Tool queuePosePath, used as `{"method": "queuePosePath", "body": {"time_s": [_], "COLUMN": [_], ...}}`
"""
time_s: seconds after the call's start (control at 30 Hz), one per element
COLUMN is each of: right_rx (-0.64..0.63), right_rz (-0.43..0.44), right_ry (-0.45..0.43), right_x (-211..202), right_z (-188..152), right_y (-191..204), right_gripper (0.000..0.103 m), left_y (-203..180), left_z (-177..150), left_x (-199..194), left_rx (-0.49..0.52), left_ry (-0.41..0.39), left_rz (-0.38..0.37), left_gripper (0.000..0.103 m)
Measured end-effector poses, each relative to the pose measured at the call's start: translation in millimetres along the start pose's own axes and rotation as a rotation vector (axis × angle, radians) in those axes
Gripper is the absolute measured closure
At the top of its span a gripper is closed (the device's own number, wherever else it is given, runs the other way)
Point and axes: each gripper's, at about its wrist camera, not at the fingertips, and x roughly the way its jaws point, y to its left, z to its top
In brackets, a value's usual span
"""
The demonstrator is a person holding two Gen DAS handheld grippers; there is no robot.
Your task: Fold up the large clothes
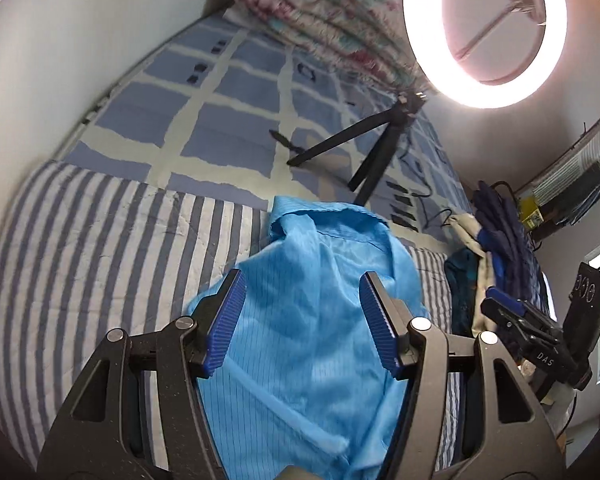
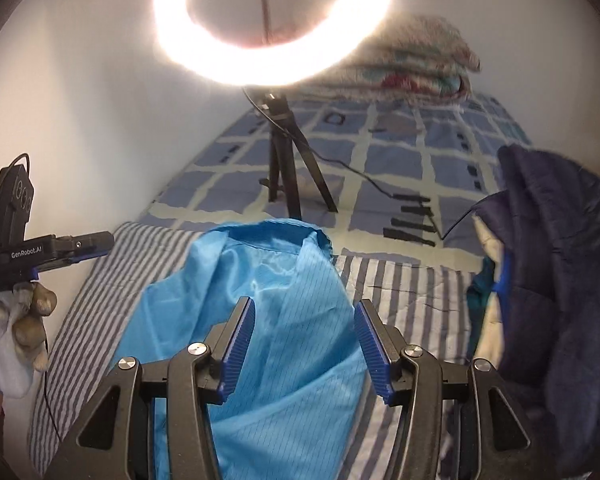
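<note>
A bright blue pinstriped garment point(image 1: 300, 340) lies rumpled on a striped quilt point(image 1: 100, 248), collar end away from me; it also shows in the right wrist view point(image 2: 268, 320). My left gripper point(image 1: 302, 284) hovers above the garment, jaws wide apart and empty. My right gripper point(image 2: 304, 312) also hovers over the garment, open and empty. The right gripper shows at the right edge of the left wrist view point(image 1: 516, 320); the left gripper shows at the left of the right wrist view point(image 2: 80, 246), held by a gloved hand.
A ring light point(image 1: 484, 32) on a black tripod point(image 1: 360, 148) stands on the blue checked bedsheet point(image 1: 204, 100), with its cable trailing. A pile of dark navy clothes point(image 2: 560, 272) lies to the right. A folded floral blanket point(image 1: 320, 12) lies by the wall.
</note>
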Motion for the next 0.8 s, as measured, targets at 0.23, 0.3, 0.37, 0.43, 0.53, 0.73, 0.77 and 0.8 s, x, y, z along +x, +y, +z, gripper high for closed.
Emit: {"method": "queuePosePath", "body": {"time_s": [0.23,0.3,0.37,0.43,0.53,0.73,0.77,0.8], "right_rx": [0.023,0.043,0.063,0.082,0.107,0.149,0.145,0.134], "right_rz": [0.054,0.076,0.097,0.122,0.177,0.246,0.248,0.238], "right_ry": [0.07,0.082,0.097,0.115,0.14,0.145,0.131,0.114], "right_x": [80,93,110,124,140,156,153,149], "right_z": [17,18,20,23,24,22,22,22], "right_y": [-12,-17,-25,-31,-38,-37,-35,-32], "right_gripper": [0.049,0.049,0.048,0.048,0.048,0.074,0.084,0.092], "left_y": [17,15,14,15,14,2,-1,-2], "left_z": [22,25,28,30,31,29,28,28], "left_x": [75,94,111,126,138,141,137,134], "left_rx": [-0.051,-0.04,-0.037,-0.044,-0.048,0.002,0.006,0.009], "left_ry": [0.087,0.117,0.142,0.161,0.17,0.139,0.123,0.112], "left_rz": [-0.027,-0.027,-0.022,-0.028,-0.034,-0.032,-0.044,-0.053], "left_gripper": [0.042,0.042,0.042,0.042,0.044,0.093,0.096,0.097]}}
